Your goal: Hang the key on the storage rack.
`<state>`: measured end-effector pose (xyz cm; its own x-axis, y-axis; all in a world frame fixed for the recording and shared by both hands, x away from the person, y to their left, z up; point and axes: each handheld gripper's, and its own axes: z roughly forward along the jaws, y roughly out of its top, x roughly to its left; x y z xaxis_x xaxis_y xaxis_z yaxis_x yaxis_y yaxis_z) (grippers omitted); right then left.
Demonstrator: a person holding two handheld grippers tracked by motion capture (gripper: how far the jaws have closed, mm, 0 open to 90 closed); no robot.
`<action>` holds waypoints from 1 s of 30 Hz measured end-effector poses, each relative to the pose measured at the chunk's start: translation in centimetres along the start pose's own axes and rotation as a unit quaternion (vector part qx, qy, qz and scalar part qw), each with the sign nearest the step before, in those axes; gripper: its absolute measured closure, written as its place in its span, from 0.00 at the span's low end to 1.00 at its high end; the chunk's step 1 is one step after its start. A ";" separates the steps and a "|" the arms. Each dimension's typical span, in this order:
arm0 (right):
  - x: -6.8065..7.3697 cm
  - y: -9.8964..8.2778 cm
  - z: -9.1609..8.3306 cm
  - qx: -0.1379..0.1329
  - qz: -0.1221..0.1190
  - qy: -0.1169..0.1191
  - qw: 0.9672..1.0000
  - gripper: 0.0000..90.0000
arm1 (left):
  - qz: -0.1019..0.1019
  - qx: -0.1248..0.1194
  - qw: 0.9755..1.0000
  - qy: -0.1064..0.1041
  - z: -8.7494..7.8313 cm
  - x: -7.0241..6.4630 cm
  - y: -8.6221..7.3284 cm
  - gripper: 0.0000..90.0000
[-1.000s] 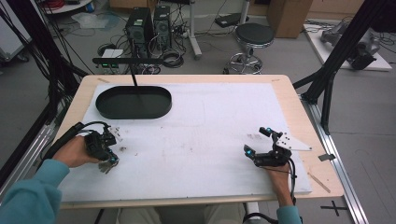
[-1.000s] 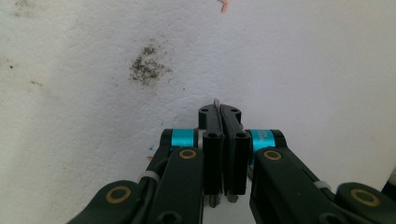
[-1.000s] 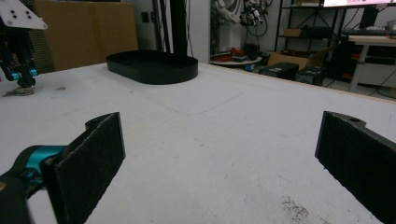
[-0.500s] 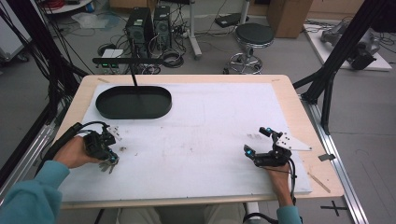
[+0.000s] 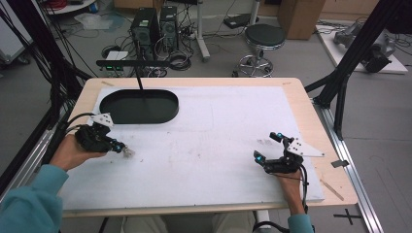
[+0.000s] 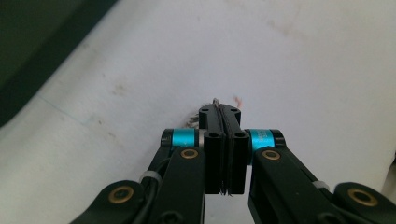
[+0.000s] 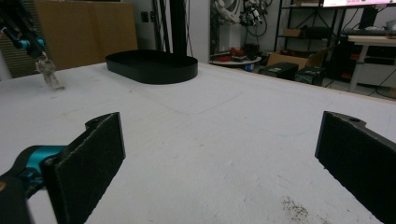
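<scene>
Left claw (image 6: 219, 109) is clenched, its two black jaws pressed flat together on a small pale, translucent scrap (image 5: 128, 152) that pokes out just past the tips (what it is made of cannot be told; it looks thin and crinkled). It hangs just off the white bench cover (image 5: 218, 136), so the grip seems meant to carry it, probably to the black tray (image 5: 138, 106) that lies well beyond the claw and to its side. That tray is a shallow oval with a low, matte wall, easy to drop something into.

Right claw (image 5: 270, 148) is released, its jaws spread wide with rough, foam-like pads facing each other over bare cover; it rests low on the bench, apparently waiting. Faint smudges and dark specks mark the otherwise smooth white surface ahead of it.
</scene>
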<state>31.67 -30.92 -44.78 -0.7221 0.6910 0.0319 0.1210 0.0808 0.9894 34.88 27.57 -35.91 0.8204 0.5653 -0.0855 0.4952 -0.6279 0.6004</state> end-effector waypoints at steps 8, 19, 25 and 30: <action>0.0 0.0 0.0 0.001 0.002 0.001 1.000 0.01 | -0.018 -0.107 0.994 0.003 -1.6 0.5 1.1 0.98; 0.0 0.0 0.0 0.000 0.001 0.001 1.000 0.01 | -0.011 -0.221 0.974 0.037 -3.4 1.6 3.9 0.98; -0.1 0.0 0.0 -0.001 0.001 0.001 1.000 0.01 | -0.025 -0.256 0.965 0.049 -3.7 3.0 5.8 0.98; 0.0 0.0 0.0 0.001 0.003 0.001 1.000 0.01 | -0.024 -0.267 0.962 0.057 -3.7 3.8 7.9 0.98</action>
<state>31.66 -30.95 -44.78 -0.7232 0.6896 0.0377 0.1263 0.0784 0.9889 40.83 26.77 -28.54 0.7486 0.6609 -0.0526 0.2885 -0.2533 0.9234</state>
